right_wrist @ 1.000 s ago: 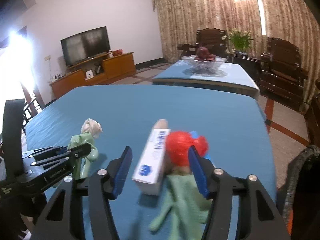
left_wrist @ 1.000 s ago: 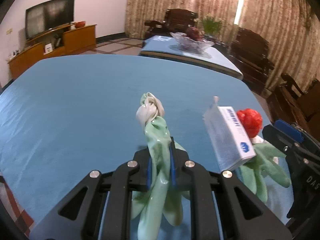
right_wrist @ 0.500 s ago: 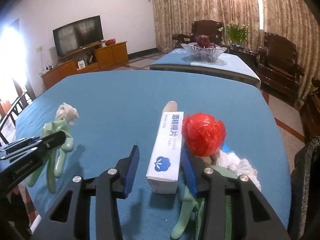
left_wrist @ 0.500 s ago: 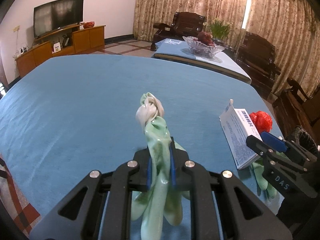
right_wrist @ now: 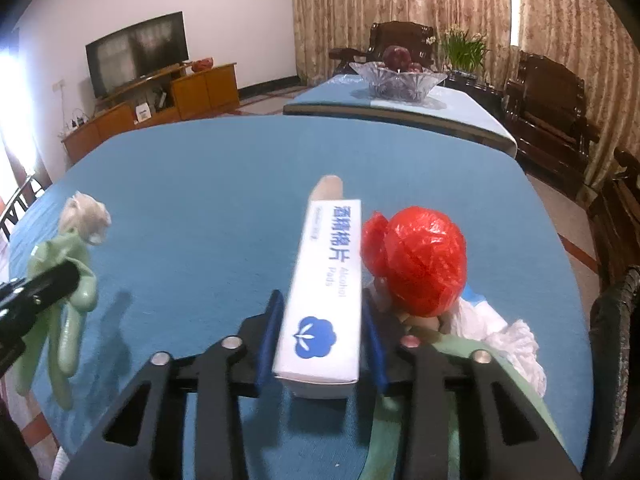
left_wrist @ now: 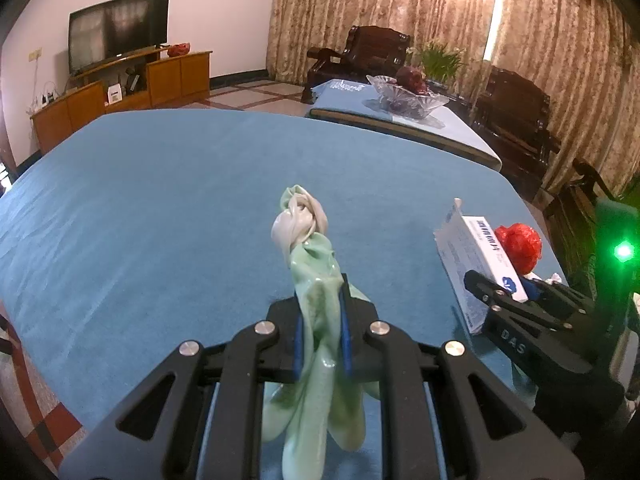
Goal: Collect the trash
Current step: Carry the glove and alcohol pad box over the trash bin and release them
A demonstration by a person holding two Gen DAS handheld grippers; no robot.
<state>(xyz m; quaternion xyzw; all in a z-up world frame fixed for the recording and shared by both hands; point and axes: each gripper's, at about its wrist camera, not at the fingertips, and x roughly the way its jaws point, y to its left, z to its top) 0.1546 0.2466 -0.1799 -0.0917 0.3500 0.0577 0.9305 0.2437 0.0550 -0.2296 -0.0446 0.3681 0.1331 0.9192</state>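
Note:
My left gripper (left_wrist: pixel 320 308) is shut on a pale green rubber glove (left_wrist: pixel 316 280) and holds it above the blue tablecloth (left_wrist: pixel 160 208); the glove's knotted white cuff sticks forward and its fingers hang down. My right gripper (right_wrist: pixel 320 312) is shut on a white alcohol-pads box (right_wrist: pixel 328 280). The box also shows in the left wrist view (left_wrist: pixel 476 256). Beside the box lie a crumpled red plastic ball (right_wrist: pixel 416 260), white tissue (right_wrist: pixel 504 340) and a second green glove (right_wrist: pixel 464 392). The held glove shows at the left of the right wrist view (right_wrist: pixel 64 272).
A second table with a glass fruit bowl (right_wrist: pixel 396 76) stands beyond the far edge. Dark wooden chairs (right_wrist: pixel 548 92) line the right side. A TV (left_wrist: pixel 116 28) on a wooden cabinet stands at the far left. A dark woven basket rim (right_wrist: pixel 620 340) is at the right.
My right gripper has moved in around the alcohol-pads box and closed on it. My left gripper still holds the green glove and has shifted slightly.

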